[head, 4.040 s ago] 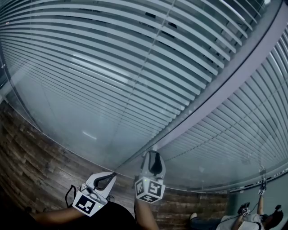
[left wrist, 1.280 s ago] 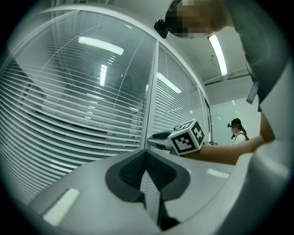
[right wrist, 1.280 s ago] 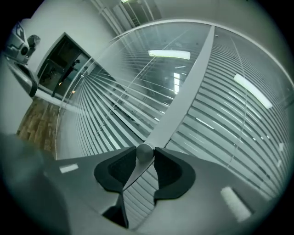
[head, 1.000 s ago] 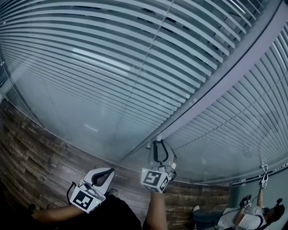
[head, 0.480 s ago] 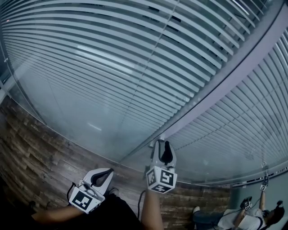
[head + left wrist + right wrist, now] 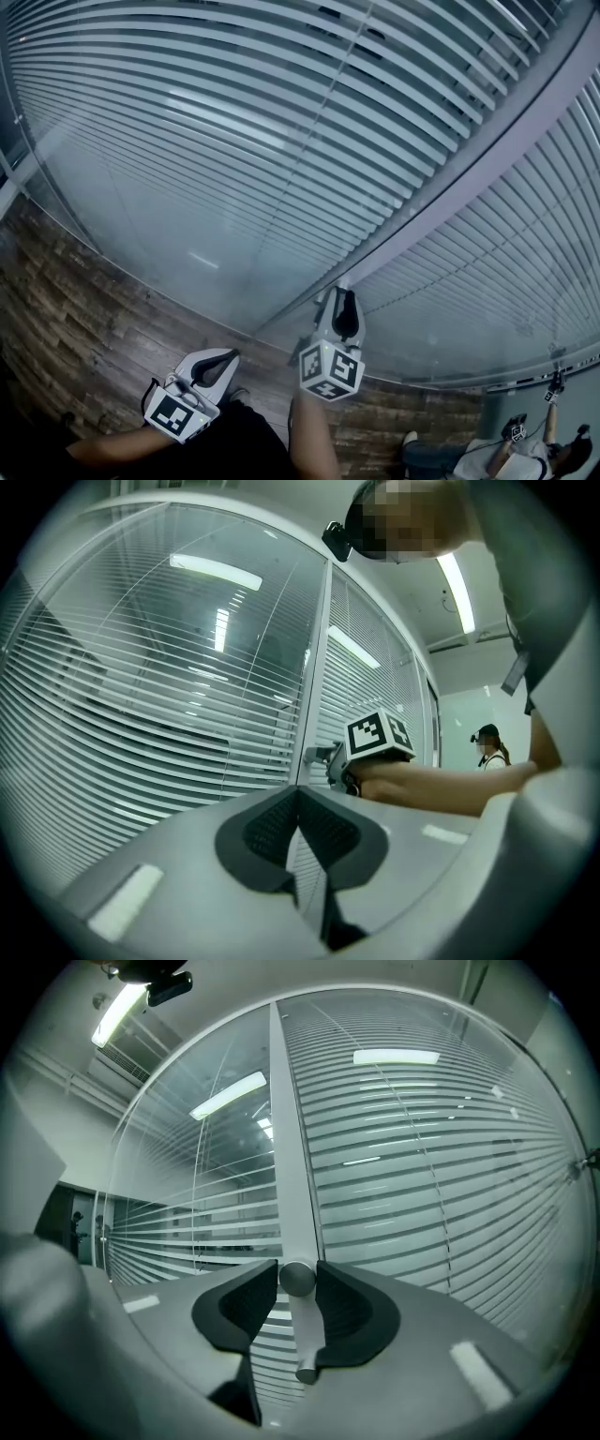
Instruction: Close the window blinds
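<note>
The white slatted blinds hang behind glass on both sides of a grey upright frame. A small round metal knob with a short stem sticks out of that frame. My right gripper is at the frame, and its jaws are closing with the knob between the tips, both pads touching it. The left gripper view shows the right gripper against the frame too. My left gripper hangs lower left, away from the glass, jaws shut and holding nothing.
Wood-patterned floor runs along the foot of the glass wall. A person with grippers stands far off at the lower right, also seen as a small figure in the left gripper view.
My right gripper has twisted about its own axis at the knob, showing different faces of its marker cube. The left gripper has stayed put.
</note>
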A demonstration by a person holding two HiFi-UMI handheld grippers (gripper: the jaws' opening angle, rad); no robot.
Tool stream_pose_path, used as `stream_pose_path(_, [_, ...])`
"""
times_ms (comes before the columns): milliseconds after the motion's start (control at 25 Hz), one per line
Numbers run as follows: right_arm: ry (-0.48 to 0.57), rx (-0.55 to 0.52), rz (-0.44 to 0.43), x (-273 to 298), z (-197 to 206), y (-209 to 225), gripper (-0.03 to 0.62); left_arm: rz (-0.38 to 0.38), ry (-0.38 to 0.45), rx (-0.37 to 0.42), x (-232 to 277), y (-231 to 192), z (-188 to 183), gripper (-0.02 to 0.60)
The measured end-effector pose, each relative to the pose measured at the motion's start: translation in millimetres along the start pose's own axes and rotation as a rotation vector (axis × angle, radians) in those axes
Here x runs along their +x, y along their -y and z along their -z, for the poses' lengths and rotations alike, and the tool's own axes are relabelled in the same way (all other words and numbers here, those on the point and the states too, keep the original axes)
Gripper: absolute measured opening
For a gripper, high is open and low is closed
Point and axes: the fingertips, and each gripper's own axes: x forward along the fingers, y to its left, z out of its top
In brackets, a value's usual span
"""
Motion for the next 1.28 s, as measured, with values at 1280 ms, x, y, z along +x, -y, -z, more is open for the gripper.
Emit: stream_pose_path(1280, [-0.079, -0.795, 0.017, 3, 6, -15, 0.129, 0.120, -0.089, -0.044, 2, -4, 18, -0.002])
